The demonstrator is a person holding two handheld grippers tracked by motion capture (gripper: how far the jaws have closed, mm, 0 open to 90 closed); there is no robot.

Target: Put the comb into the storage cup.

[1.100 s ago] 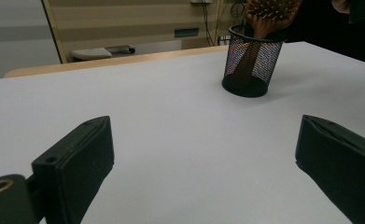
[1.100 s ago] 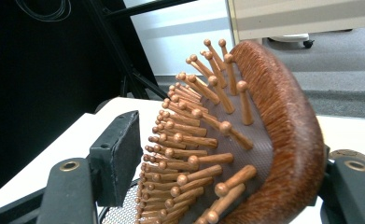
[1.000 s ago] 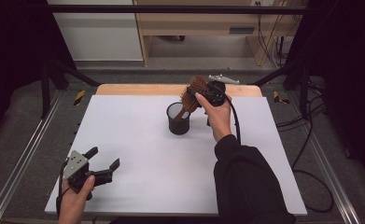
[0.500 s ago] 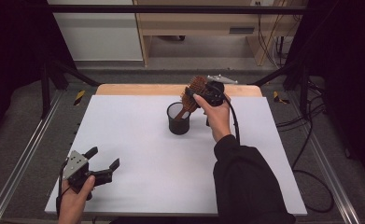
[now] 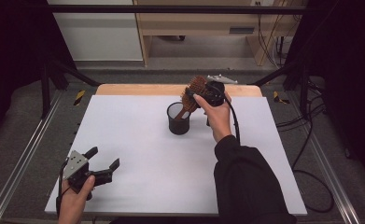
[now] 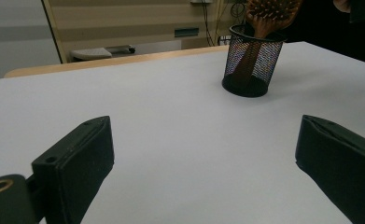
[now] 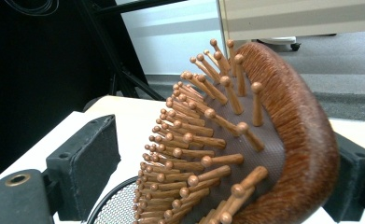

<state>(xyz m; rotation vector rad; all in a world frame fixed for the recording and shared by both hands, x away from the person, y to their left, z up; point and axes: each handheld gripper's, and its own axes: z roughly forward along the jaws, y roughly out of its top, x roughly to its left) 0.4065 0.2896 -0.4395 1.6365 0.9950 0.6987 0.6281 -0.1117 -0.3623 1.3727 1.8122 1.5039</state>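
A wooden hairbrush (image 5: 195,91) stands handle-down in a black mesh cup (image 5: 178,119) at the back of the white counter (image 5: 138,140), its long axis leaning toward the right claw (image 5: 200,96). That claw's jaws have just been opening, with the brush head between them, the left jaw clear of the bristles. The left claw (image 5: 106,162) rests wide open and empty, well apart.

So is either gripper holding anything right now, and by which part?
Nothing is held. The right gripper, jaws just opened, brackets the hairbrush head, left pad clear; its handle stands in the mesh cup. The left gripper is open.
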